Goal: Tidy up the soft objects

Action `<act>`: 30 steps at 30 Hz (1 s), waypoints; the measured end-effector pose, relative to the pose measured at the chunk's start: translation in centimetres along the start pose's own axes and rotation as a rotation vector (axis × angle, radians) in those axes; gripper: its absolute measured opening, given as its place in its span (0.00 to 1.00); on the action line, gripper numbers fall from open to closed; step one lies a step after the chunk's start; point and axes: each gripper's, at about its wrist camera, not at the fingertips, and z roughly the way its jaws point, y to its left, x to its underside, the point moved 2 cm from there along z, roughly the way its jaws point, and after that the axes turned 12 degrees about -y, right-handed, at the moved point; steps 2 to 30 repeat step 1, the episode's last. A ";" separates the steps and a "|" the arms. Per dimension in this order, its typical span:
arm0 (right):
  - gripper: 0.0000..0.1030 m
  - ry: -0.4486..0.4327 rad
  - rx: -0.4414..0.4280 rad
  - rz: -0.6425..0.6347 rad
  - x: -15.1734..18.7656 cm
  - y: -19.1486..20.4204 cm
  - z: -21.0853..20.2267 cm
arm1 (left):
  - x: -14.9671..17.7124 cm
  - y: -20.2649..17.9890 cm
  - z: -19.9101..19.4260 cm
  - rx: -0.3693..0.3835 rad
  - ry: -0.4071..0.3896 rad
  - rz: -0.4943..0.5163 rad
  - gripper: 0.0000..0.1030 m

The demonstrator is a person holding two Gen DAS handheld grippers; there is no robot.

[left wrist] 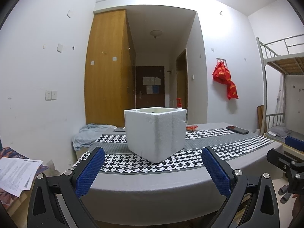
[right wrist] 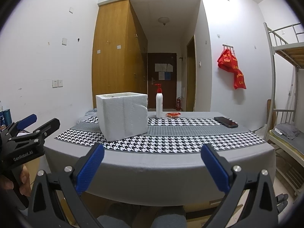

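Observation:
A white foam box stands open-topped on the houndstooth cloth of the table; it also shows in the right wrist view. Something dark lies inside it, barely visible. My left gripper is open and empty, held at the table's near edge in front of the box. My right gripper is open and empty, also at the near edge, to the right of the box. The left gripper also shows at the left of the right wrist view. A small red packet lies behind the box.
A white pump bottle stands behind the box. A black phone lies at the table's right. Blue cloth is heaped at the far left edge. Papers lie left. A bunk bed stands right.

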 end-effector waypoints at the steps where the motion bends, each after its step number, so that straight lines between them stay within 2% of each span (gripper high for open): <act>1: 1.00 0.001 0.001 0.001 0.0 0.0 0.0 | 0.1 -0.1 0.0 0.001 0.000 0.005 0.99; 30: 1.00 0.001 0.001 0.001 0.0 0.0 0.0 | 0.1 -0.1 0.0 0.001 0.000 0.005 0.99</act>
